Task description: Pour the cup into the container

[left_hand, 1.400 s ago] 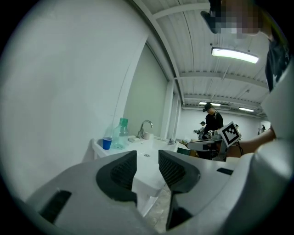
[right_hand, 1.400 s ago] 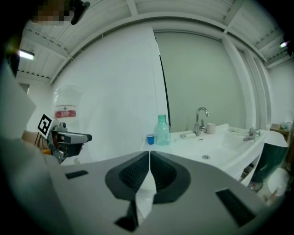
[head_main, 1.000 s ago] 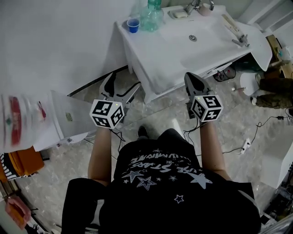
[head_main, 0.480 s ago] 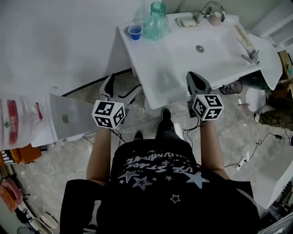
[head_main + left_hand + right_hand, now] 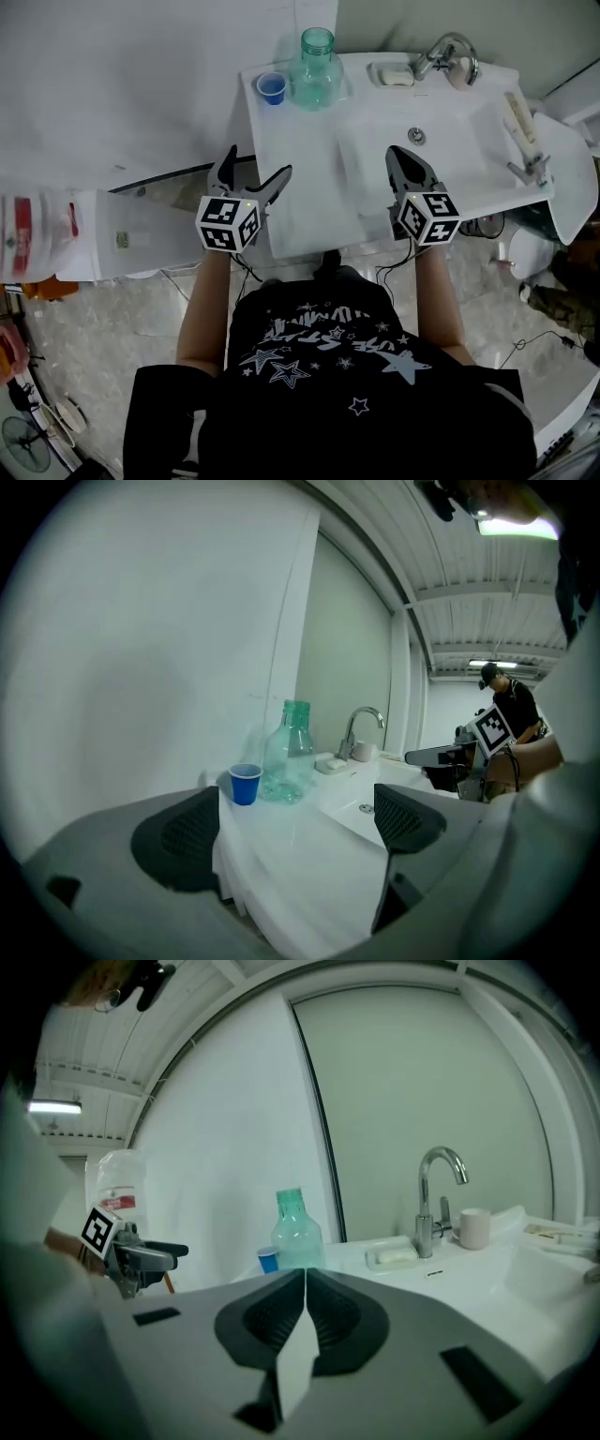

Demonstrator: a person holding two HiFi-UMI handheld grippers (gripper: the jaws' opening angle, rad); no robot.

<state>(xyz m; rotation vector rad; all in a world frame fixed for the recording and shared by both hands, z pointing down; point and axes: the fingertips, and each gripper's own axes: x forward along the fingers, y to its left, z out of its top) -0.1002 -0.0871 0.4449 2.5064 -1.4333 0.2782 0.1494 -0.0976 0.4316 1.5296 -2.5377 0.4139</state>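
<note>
The blue cup (image 5: 271, 87) stands at the surface's (image 5: 309, 202) back-left corner, just beside the green bottle (image 5: 315, 67). A faucet (image 5: 441, 56) and a soap dish (image 5: 392, 75) line the back edge. The left gripper's (image 5: 255, 167) jaws gape wide, empty, and the right gripper's (image 5: 401, 156) jaws are clenched together on nothing. The white mug (image 5: 474, 1228) shows plainly only in the right gripper view.

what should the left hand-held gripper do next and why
Probably carry the left hand-held gripper forward over the counter toward the blue cup. Its jaws stand wide apart with nothing between them, and the cup sits untouched at the far corner beside the green bottle.
</note>
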